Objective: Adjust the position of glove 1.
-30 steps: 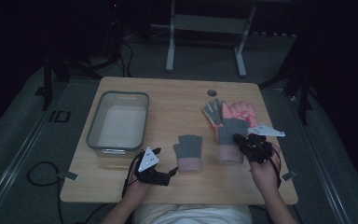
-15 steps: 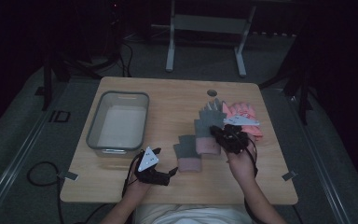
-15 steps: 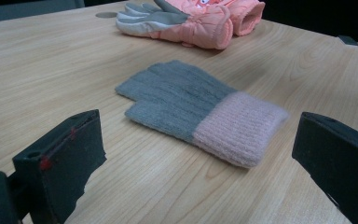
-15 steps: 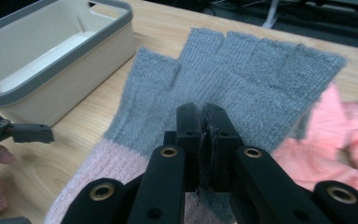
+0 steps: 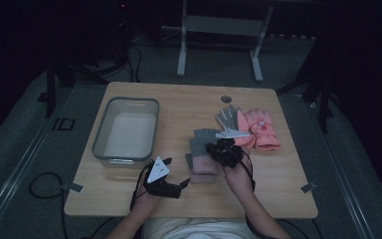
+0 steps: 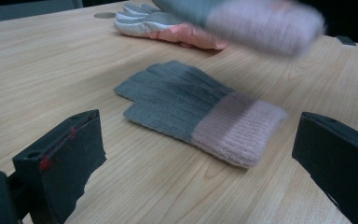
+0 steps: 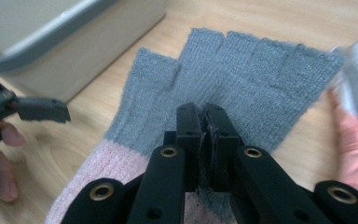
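Observation:
My right gripper is shut on a grey knit glove with a pink cuff, pinching it near the palm. It holds the glove over a matching grey glove that lies flat on the wooden table. In the left gripper view the held glove hangs blurred above and beyond the lying one. My left gripper rests low at the table's front, open, its jaws facing the lying glove without touching it.
A pair of pink and grey padded gloves lies right of centre. A grey rectangular bin stands at the left. A small round hole marks the table's far side.
My right gripper has carried the grey glove leftward and slightly down, from beside the padded gloves to above the lying glove. The left gripper has stayed put.

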Demonstrator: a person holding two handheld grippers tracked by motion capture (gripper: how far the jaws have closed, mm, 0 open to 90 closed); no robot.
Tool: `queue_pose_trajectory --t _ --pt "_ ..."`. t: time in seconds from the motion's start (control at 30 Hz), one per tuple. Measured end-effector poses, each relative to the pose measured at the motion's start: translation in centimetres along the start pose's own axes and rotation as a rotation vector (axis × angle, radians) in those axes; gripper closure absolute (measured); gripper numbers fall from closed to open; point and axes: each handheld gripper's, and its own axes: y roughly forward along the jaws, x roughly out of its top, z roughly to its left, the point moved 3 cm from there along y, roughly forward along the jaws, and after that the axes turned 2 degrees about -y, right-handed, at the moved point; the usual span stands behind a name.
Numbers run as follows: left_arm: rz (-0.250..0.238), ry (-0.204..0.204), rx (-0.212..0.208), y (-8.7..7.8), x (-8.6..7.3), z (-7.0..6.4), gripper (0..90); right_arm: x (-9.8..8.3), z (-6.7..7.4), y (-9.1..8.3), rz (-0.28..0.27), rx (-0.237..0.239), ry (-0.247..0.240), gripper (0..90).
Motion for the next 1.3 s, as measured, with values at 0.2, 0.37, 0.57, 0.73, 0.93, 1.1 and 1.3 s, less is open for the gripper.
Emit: queue_pose_trajectory --t 0.2,0.37,0.57,0.73,0.93,1.1,1.3 --pt "0.000 0.000 0.002 0.0 0.0 0.0 1.7 -1.2 0.0 1.5 0.042 0.024 0.011 85.6" --pt "0.001 -0.001 0.001 0.0 0.0 0.0 1.7 -2.2 0.1 2.4 0.076 0.038 0.009 85.5" --pt "0.000 0.000 0.003 0.0 0.0 0.0 1.7 -3.1 0.0 3.5 0.110 0.046 0.017 85.4" --pt "0.001 -0.003 0.002 0.0 0.0 0.0 1.7 -3.8 -0.1 4.3 0.137 0.041 0.015 85.1" --pt "0.005 0.005 0.010 0.1 0.0 -0.1 1.7 -4.2 -0.2 5.1 0.155 0.046 0.005 83.5" --pt "0.025 0.019 0.026 0.1 0.0 -0.2 1.7 -4.5 -0.3 5.3 0.152 0.049 0.014 82.1" --pt "0.039 0.023 0.079 0.3 0.0 -0.3 1.7 -4.7 -0.3 5.5 0.153 0.052 0.014 79.9"
